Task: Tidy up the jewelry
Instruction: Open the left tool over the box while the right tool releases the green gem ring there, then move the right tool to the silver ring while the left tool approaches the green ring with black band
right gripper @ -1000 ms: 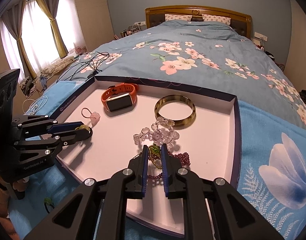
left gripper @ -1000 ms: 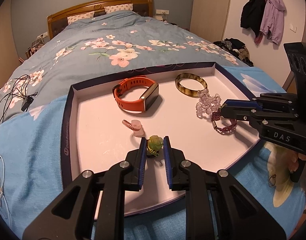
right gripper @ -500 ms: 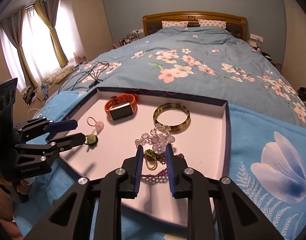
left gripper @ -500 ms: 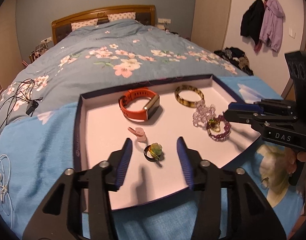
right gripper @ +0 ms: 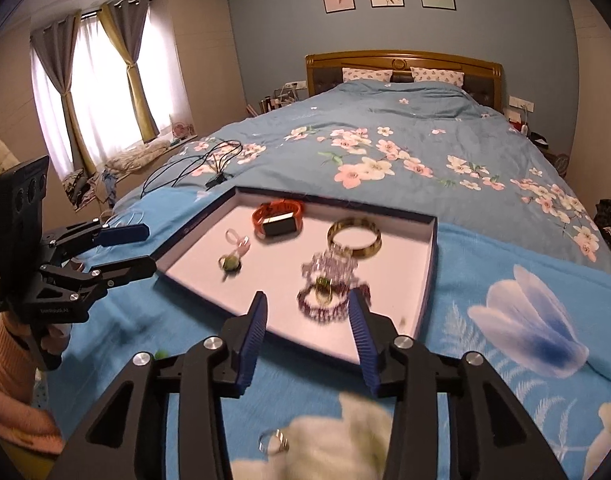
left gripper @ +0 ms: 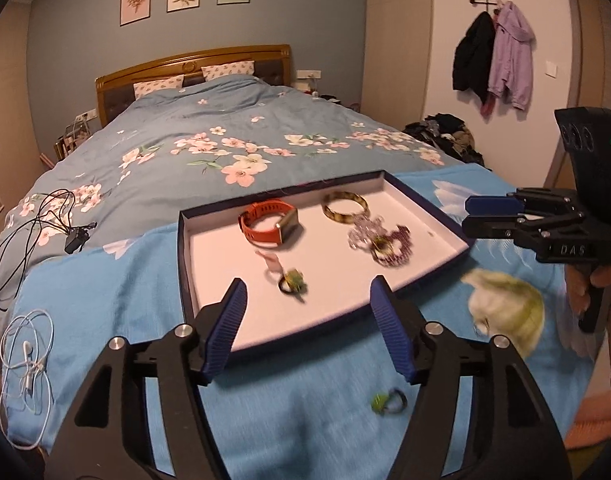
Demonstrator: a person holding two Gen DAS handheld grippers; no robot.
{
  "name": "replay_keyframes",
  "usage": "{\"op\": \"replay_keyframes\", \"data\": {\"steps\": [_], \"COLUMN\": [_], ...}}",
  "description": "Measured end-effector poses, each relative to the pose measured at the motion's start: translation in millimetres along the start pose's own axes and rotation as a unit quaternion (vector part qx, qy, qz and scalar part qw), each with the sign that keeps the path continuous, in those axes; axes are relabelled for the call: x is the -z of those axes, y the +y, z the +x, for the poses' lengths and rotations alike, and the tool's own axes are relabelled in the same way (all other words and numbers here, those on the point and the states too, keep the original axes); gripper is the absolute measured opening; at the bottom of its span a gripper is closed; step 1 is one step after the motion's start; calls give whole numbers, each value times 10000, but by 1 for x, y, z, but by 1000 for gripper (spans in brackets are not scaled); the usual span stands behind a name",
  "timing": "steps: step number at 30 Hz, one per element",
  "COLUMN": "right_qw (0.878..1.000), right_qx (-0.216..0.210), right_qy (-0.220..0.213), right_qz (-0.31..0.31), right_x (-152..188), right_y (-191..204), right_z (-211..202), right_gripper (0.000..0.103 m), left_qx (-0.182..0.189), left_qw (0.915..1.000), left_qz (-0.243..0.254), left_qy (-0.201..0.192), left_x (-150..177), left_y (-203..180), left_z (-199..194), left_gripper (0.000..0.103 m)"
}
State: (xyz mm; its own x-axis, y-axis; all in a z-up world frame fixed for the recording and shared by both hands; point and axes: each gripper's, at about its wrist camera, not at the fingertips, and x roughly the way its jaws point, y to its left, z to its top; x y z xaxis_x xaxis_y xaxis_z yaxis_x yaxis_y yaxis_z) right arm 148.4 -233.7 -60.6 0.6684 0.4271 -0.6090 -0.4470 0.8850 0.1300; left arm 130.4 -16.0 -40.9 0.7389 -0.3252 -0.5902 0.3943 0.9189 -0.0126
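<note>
- Now the left gripper stands with its jaws wide apart and nothing between them; they have just been opening, and the green ring lies free on the tray floor beyond the fingertips.
- Likewise the right gripper is released, its jaws having just been opening, with no pad touching anything; the purple bead bracelet and a small green-and-gold piece inside its loop lie on the tray just past the blue pads.
- The tray, a shallow dark-rimmed box with a pale floor, rests on the blue bedspread.
- Inside it, at the far side, sit an orange watch and a brown bangle, well apart from each other.
- A clear crystal bracelet lies between the bangle and the purple beads, touching both.
- A pink charm lies just beside the green ring, near the watch.
- Outside the tray, 2 more rings rest on the bedspread: a dark one with a green top near the left gripper, and a silver one below the right gripper.
- White earphones lie on the bedspread at the left edge of the left wrist view.
</note>
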Motion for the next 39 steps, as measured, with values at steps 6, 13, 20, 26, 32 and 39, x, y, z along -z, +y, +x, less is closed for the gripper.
{"op": "replay_keyframes", "data": {"steps": [6,13,20,26,32,39], "right_qw": [9992,9966,9953,9951,9937,9935], "right_qx": [82,12,-16,74,134,204], "right_qy": [381,808,966,970,1056,1066], "right_qz": [-132,-179,-109,-200,-338,-352], "right_x": [30,60,73,73,75,75], "right_y": [8,17,22,29,37,37], "right_z": [-2,4,6,8,12,13], "right_gripper": [42,42,42,42,42,36], "left_qx": [165,301,418,505,493,623], "left_qw": [9993,9982,9961,9950,9930,9898], "left_qz": [196,74,94,92,6,-64], "left_qy": [257,518,771,861,1072,1276], "left_x": [29,50,61,61,61,61], "left_y": [-16,-22,-32,-37,-37,-37], "left_z": [-12,-10,-4,1,11,23], "left_gripper": [69,72,71,65,57,48]}}
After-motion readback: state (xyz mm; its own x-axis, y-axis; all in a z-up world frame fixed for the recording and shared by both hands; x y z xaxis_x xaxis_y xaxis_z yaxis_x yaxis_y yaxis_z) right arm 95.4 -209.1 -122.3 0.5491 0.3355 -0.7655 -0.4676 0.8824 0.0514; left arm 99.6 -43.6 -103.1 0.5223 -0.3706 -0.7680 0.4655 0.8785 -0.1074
